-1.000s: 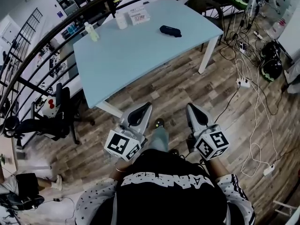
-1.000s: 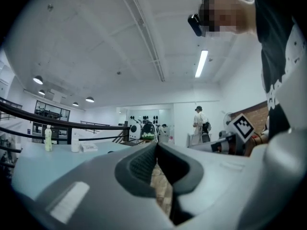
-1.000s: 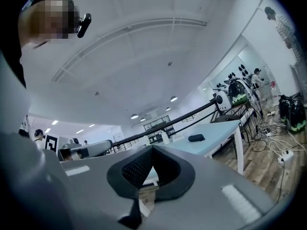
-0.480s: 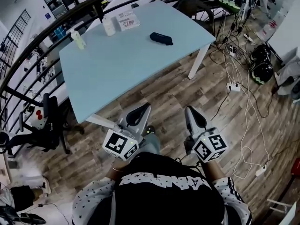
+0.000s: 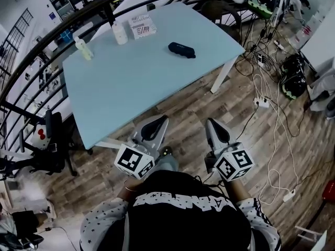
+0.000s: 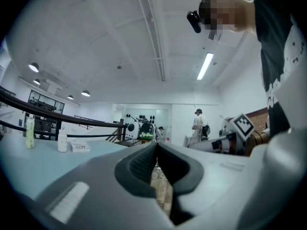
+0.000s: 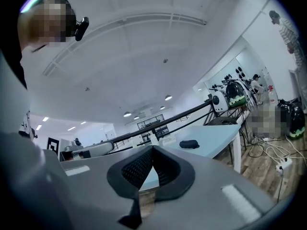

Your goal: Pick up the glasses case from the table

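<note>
A dark glasses case [image 5: 181, 49] lies on the far right part of the pale blue table [image 5: 131, 82]; the right gripper view shows the same glasses case [image 7: 189, 144] small, beyond the jaws. My left gripper [image 5: 159, 121] and right gripper [image 5: 211, 123] are held level near my body, short of the table's near edge and well away from the case. Both have their jaws shut with nothing between them. In the left gripper view the left gripper [image 6: 156, 145] has its tips together, and the right gripper [image 7: 153, 149] shows the same in its own view.
A bottle [image 5: 84, 48], a white jar [image 5: 120, 33] and a small box [image 5: 142, 26] stand at the table's far edge. A dark railing [image 5: 63, 27] runs behind it. An office chair [image 5: 49, 150] stands at the left. Cables and a power strip [image 5: 261, 101] lie on the wooden floor at right.
The table and case have shifted slightly left and nearer in the head view as I walked closer. Both grippers stay shut and level in front of me.
</note>
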`<state>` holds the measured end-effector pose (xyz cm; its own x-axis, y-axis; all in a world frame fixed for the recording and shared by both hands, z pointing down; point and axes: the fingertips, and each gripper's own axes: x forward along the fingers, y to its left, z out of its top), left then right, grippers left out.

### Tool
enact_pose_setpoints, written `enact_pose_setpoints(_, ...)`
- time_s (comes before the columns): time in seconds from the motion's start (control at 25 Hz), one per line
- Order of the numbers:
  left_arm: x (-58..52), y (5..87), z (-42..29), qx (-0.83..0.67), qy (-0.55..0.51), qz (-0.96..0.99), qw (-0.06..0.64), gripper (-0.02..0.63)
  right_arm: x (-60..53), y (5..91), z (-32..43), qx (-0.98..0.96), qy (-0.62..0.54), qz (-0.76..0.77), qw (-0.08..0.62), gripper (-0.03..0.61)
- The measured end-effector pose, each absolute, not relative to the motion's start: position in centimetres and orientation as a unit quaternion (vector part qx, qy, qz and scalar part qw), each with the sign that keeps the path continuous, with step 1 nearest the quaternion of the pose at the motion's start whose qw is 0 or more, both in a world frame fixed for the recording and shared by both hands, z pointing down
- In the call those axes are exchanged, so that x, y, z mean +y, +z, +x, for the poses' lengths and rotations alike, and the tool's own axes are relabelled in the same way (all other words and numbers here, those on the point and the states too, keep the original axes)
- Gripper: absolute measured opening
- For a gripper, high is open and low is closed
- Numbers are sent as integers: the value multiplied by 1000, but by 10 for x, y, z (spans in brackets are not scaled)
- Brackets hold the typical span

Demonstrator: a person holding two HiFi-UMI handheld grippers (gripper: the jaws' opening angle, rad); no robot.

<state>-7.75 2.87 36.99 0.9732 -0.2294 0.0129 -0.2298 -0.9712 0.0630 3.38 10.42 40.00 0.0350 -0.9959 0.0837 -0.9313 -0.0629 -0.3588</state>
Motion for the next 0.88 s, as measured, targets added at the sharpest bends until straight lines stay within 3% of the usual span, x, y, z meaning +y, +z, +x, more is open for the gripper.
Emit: enact_pose_setpoints(0.88, -94, 373, -19, -72, -15, 995, 63, 0, 2, 392, 89, 633, -156, -754, 81, 6)
